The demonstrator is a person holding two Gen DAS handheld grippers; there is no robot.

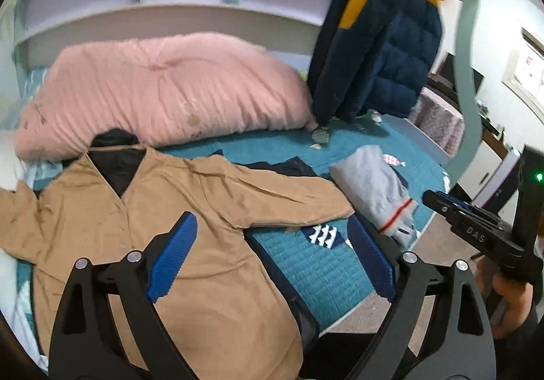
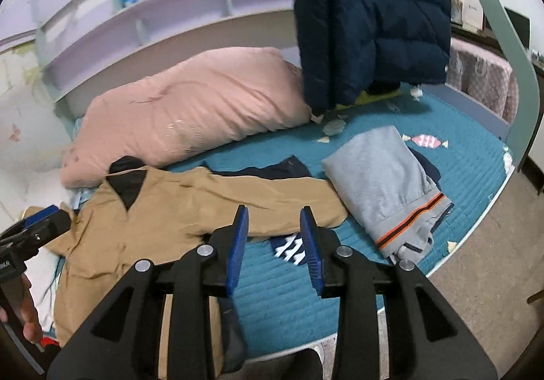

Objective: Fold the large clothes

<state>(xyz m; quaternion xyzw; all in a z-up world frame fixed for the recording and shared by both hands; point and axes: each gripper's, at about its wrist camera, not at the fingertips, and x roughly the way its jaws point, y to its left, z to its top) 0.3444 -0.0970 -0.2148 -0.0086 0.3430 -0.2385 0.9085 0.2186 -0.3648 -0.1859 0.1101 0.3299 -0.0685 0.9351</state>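
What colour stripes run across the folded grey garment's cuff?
Orange and dark stripes on the grey garment, clearest in the right wrist view.

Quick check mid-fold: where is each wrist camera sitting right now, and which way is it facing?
Left wrist: above the bed's near edge, facing down at the tan coat; open left gripper, right gripper at right.
Right wrist: further right, facing the teal bedspread; open, empty right gripper.
Shared: coat, grey garment, pink duvet, hanging navy jacket.
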